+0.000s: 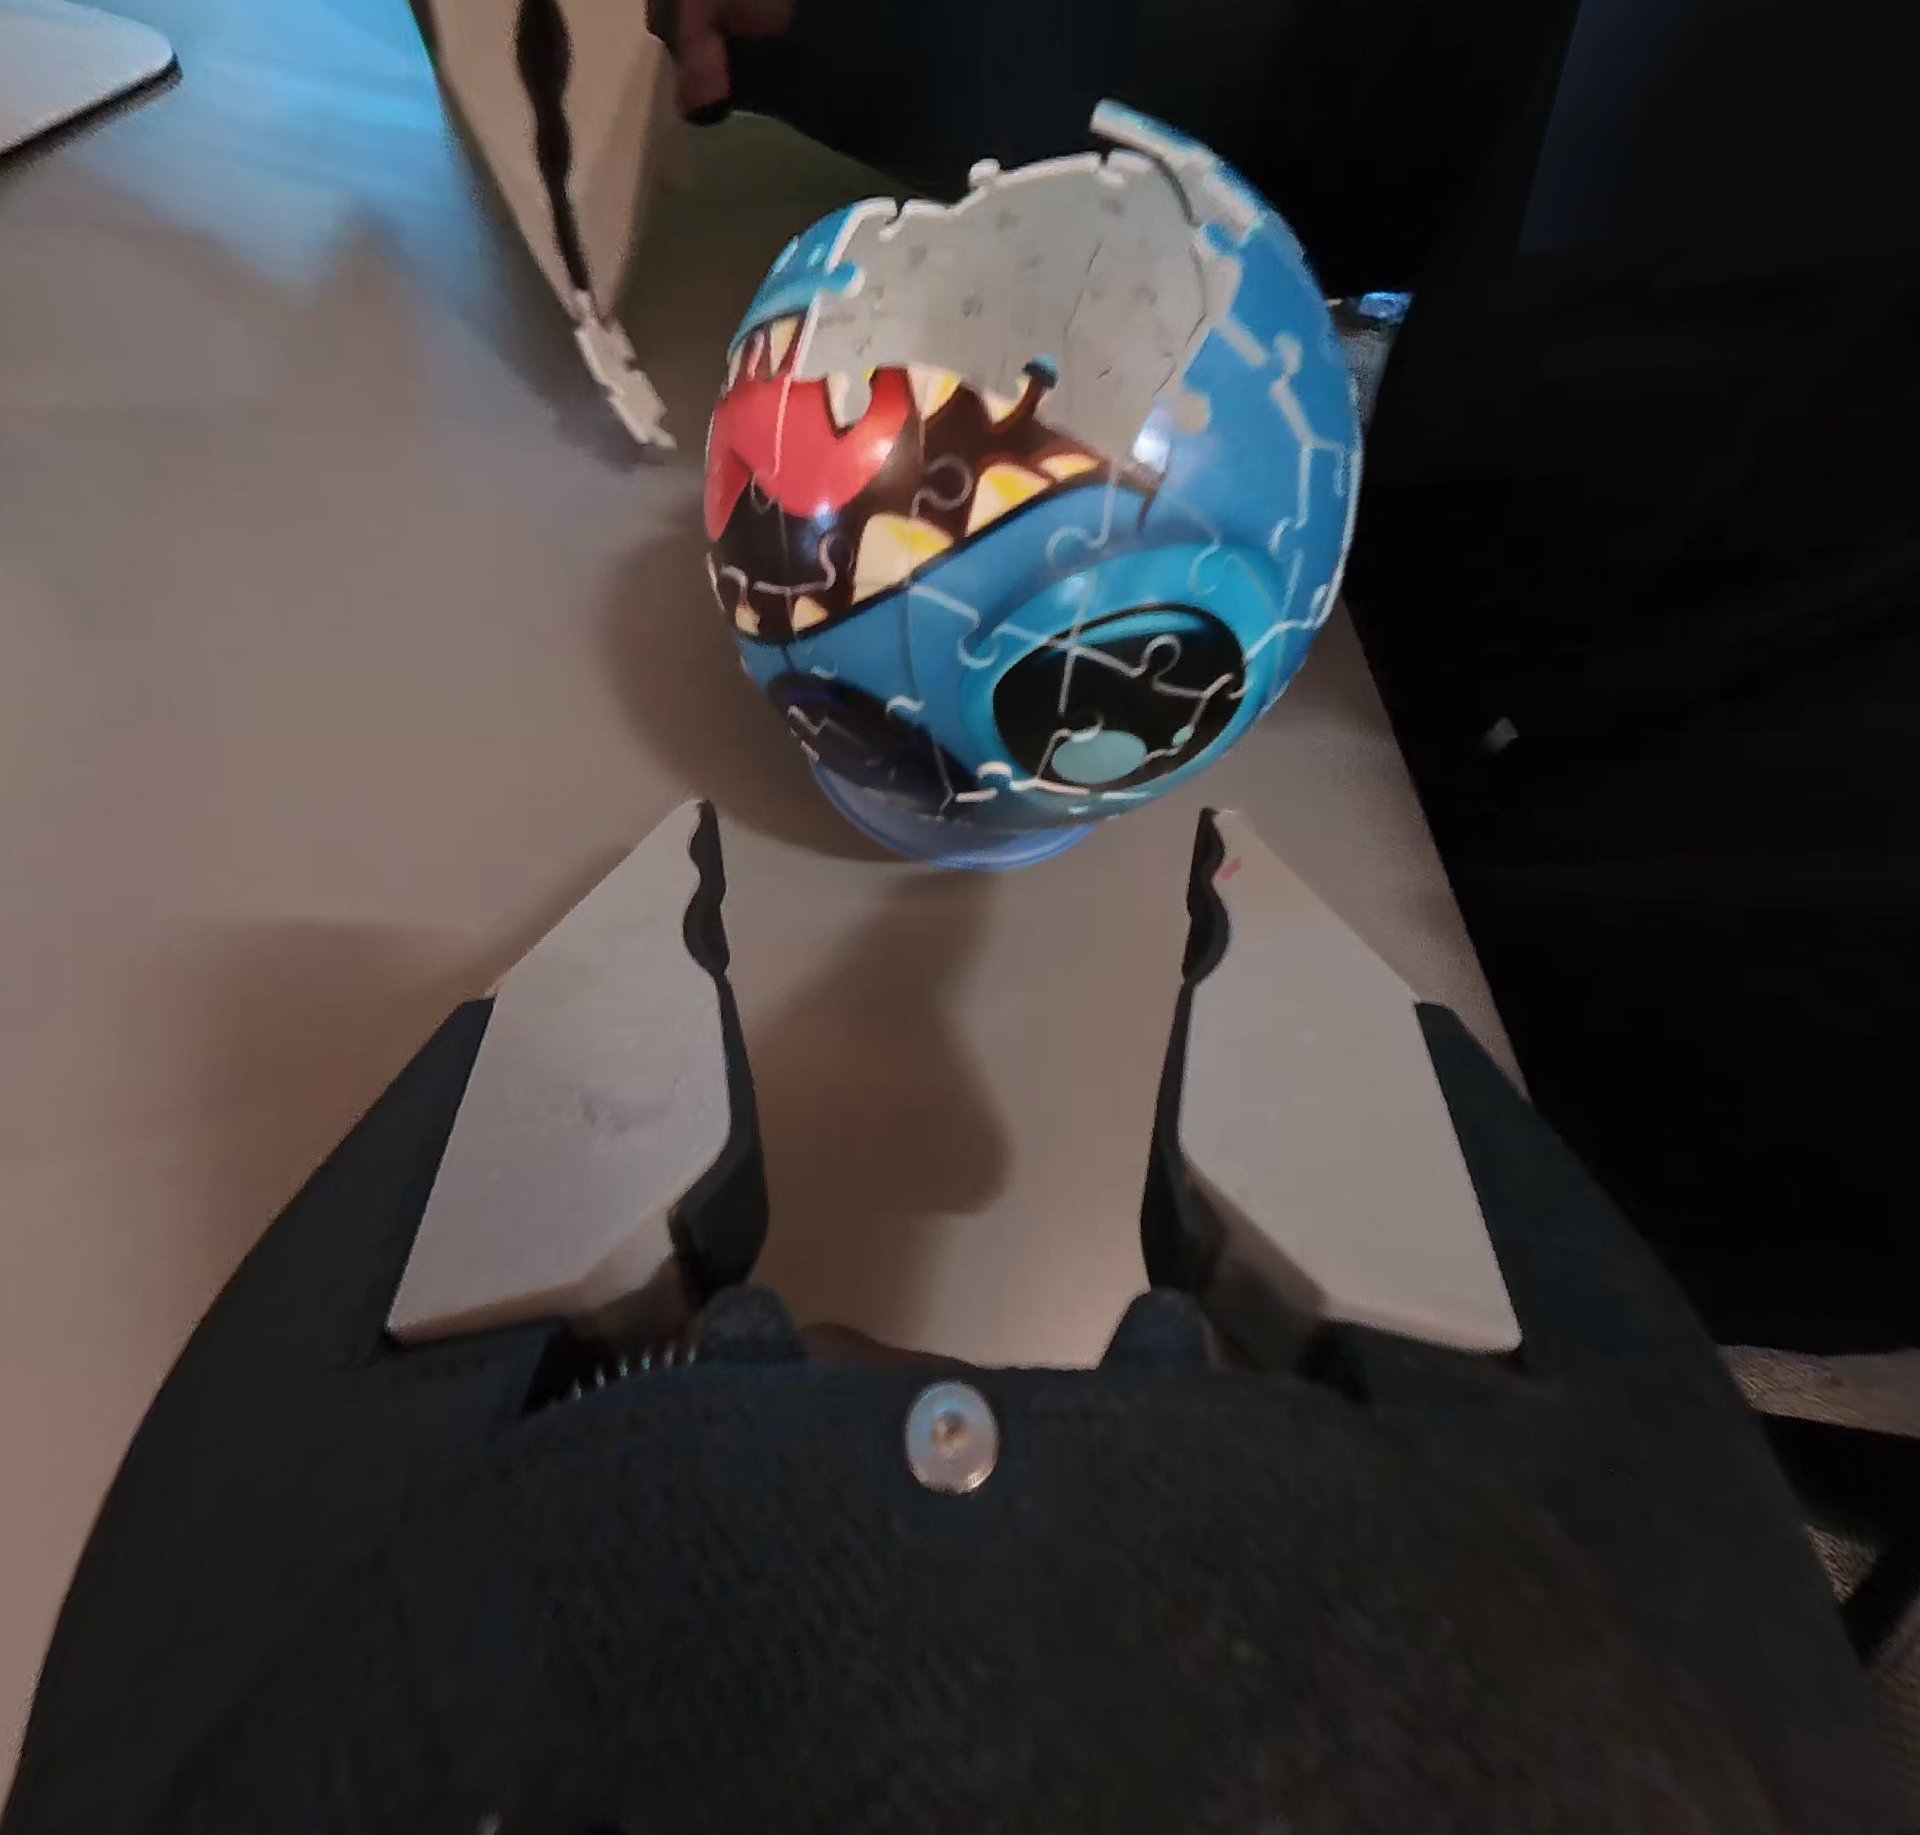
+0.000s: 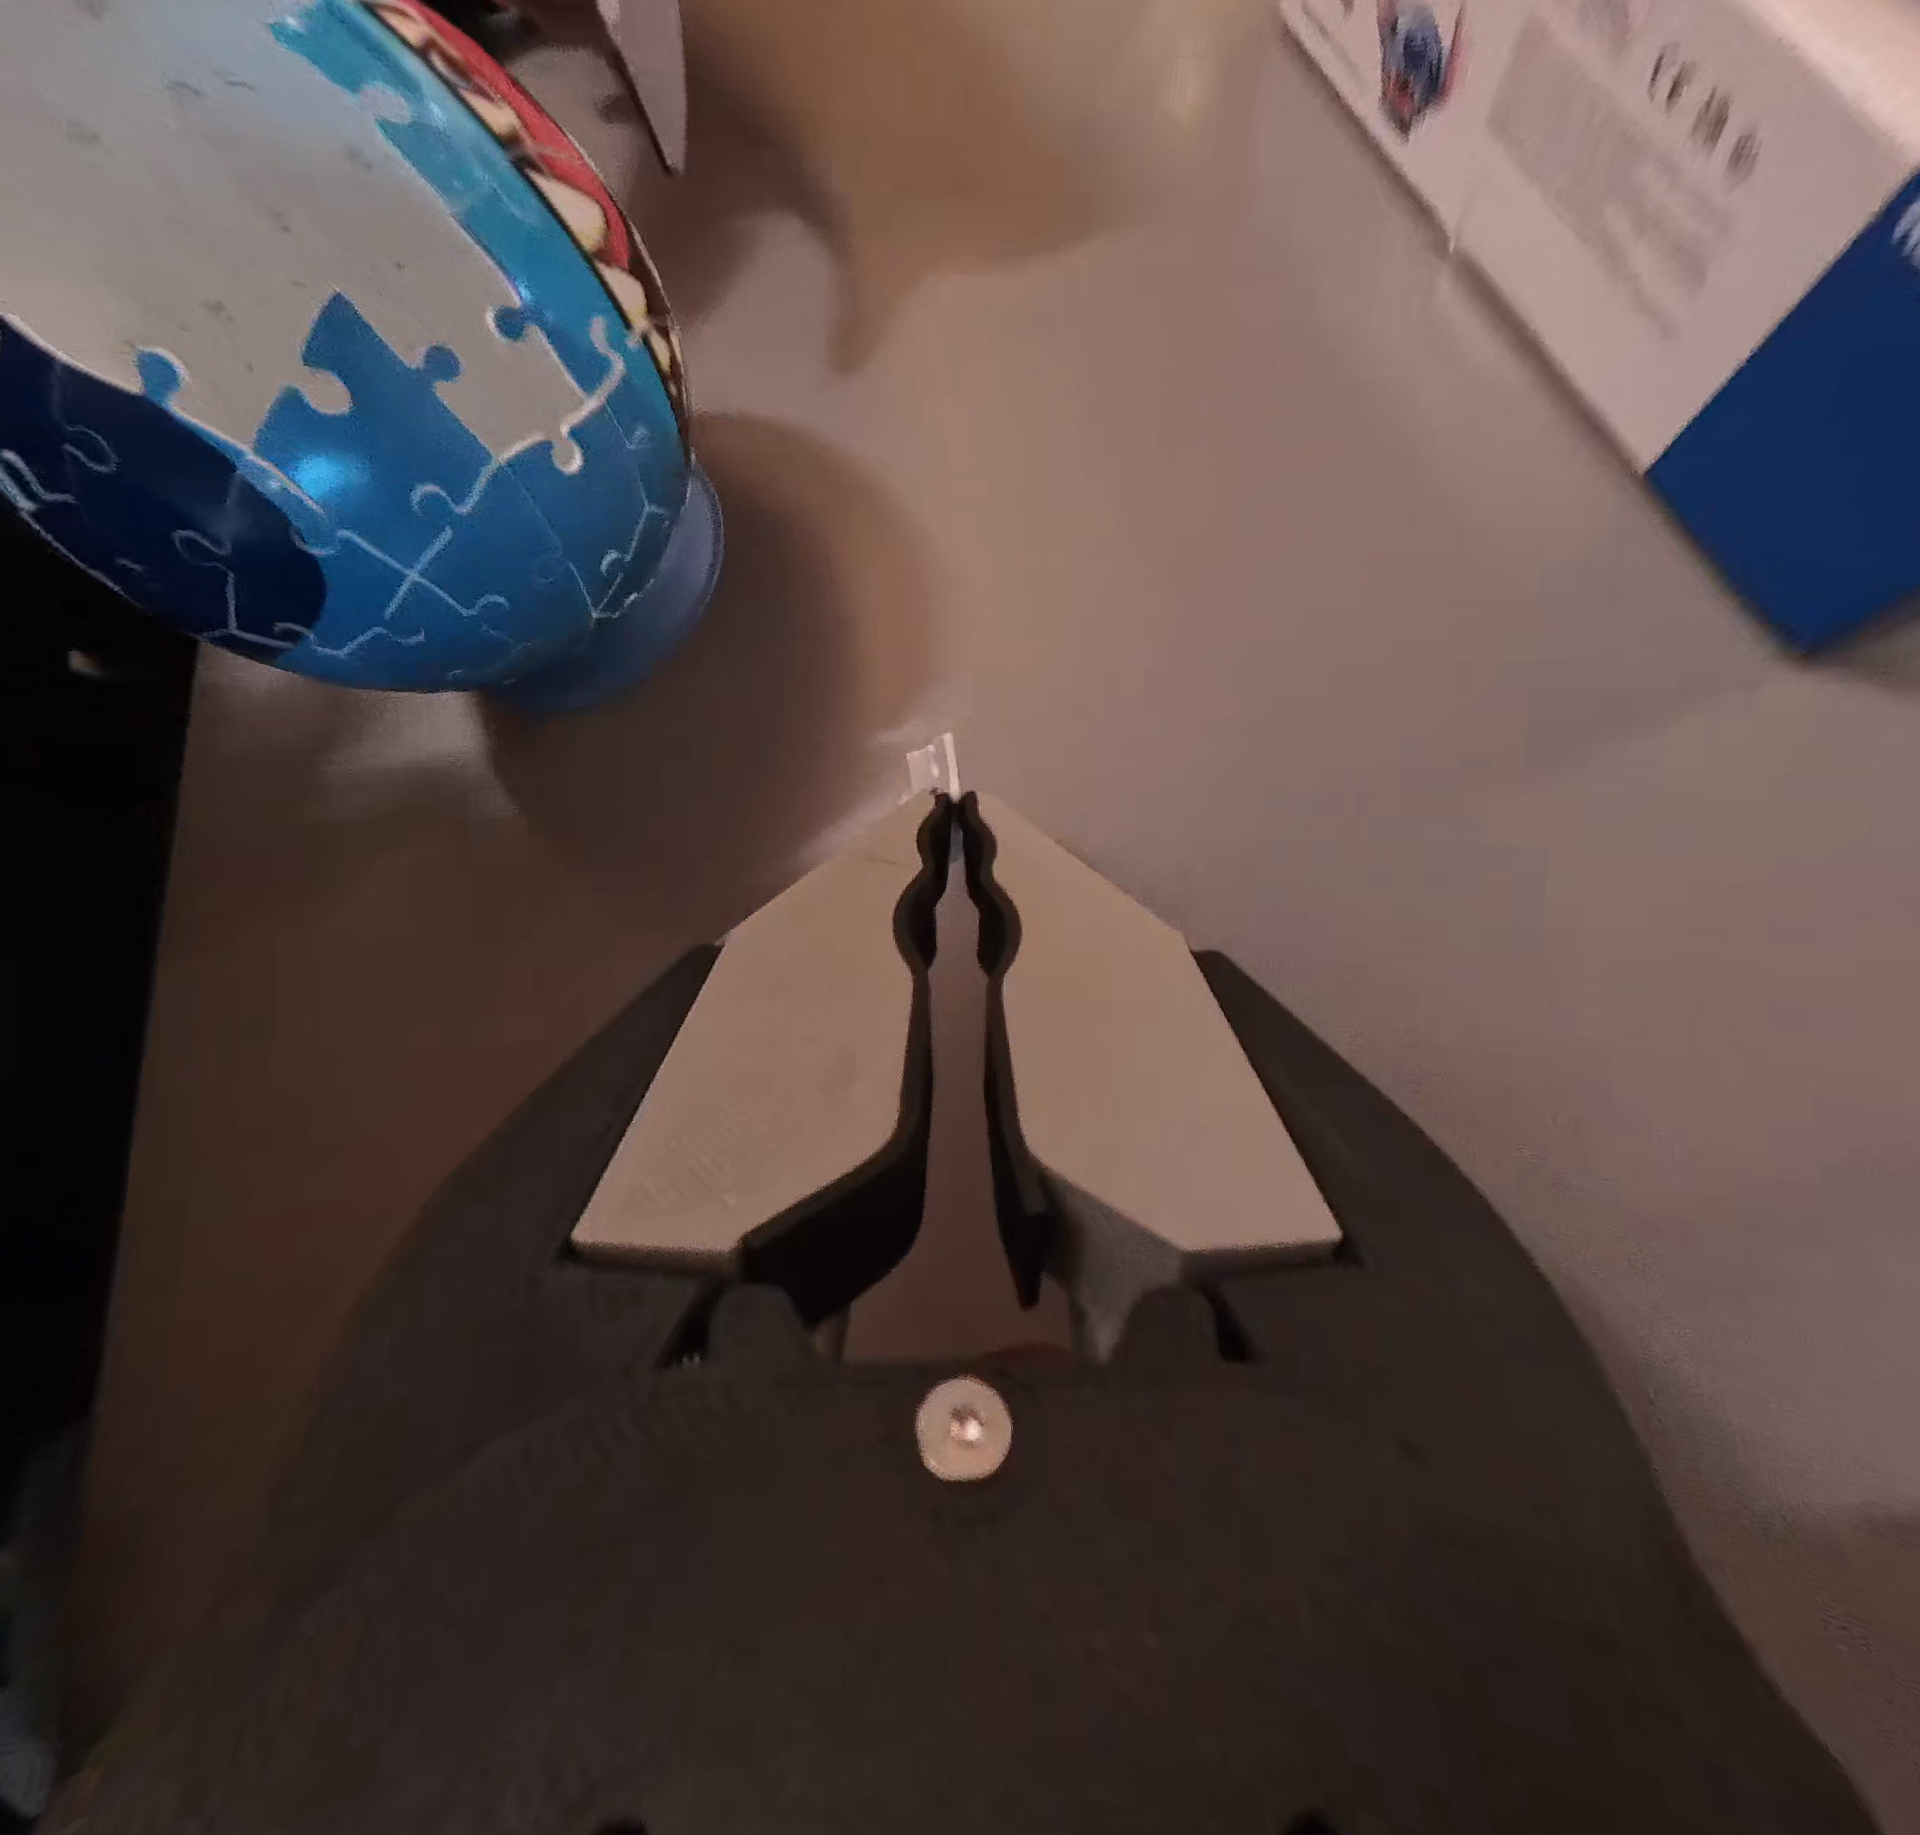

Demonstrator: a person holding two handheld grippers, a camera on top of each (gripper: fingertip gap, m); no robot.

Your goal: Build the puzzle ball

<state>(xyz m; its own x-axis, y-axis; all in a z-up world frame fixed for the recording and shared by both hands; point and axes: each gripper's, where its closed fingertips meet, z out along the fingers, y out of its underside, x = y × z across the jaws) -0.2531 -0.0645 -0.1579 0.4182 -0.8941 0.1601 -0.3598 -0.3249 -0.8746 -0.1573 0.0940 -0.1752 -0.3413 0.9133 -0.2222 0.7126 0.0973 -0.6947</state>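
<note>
left gripper [image 1: 951, 840]: jaws spread wide, nothing between them, tips just short of the puzzle ball [image 1: 1029, 497]. right gripper [image 2: 954, 811]: jaws pinched together on a small white puzzle piece [image 2: 932, 769], edge-on past the tips; seen from the left wrist, same piece [image 1: 627, 380] hanging below the tips, close over the table [image 1: 312, 642]. puzzle ball: unfinished, upright on a blue ring stand [image 1: 966, 829] near the table's right edge, top open, pale inner shell showing, blue outside with a toothed mouth and a dark eye. farther off in the right wrist view: white and blue box [image 2: 1662, 258] on the table, well apart from the ball.
</note>
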